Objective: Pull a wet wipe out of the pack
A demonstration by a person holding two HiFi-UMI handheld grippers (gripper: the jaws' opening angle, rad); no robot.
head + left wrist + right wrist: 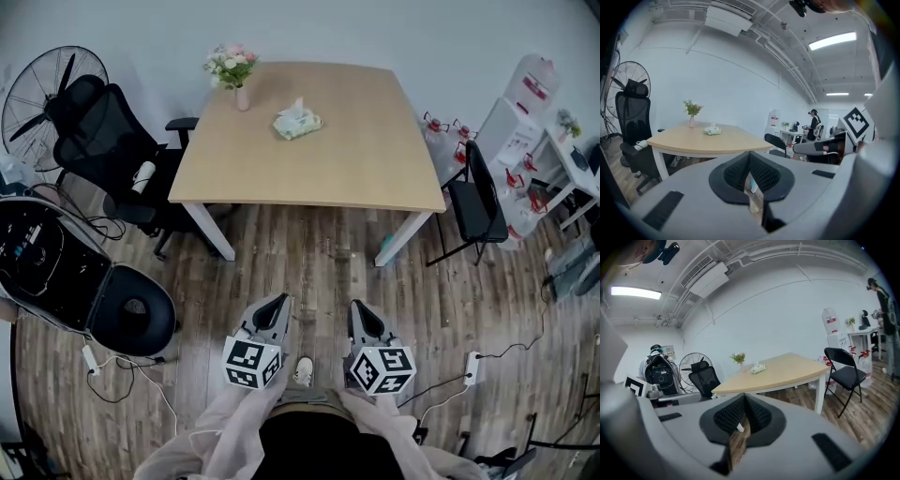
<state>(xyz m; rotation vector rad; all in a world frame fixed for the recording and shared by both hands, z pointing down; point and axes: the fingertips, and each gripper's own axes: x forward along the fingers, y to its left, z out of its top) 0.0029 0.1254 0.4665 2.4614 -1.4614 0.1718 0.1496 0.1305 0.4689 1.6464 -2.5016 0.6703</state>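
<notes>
Both claws are clenched on nothing: the left claw (pixel 279 302) and right claw (pixel 359 307) hang over the plank floor (pixel 319 253). At twelve o'clock, well apart, the pale-green soft wet-wipe pack (pixel 298 123) lies on the light wooden worktop (pixel 328 169), long axis eight-to-two. The left claw lines up slightly better. The near edge looks open between the black office chair (pixel 98 141) and the black folding chair (pixel 476 202).

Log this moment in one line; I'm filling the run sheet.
wet wipe pack: on table, untouched | left gripper: shut, empty | right gripper: shut, empty | both short of table
</notes>
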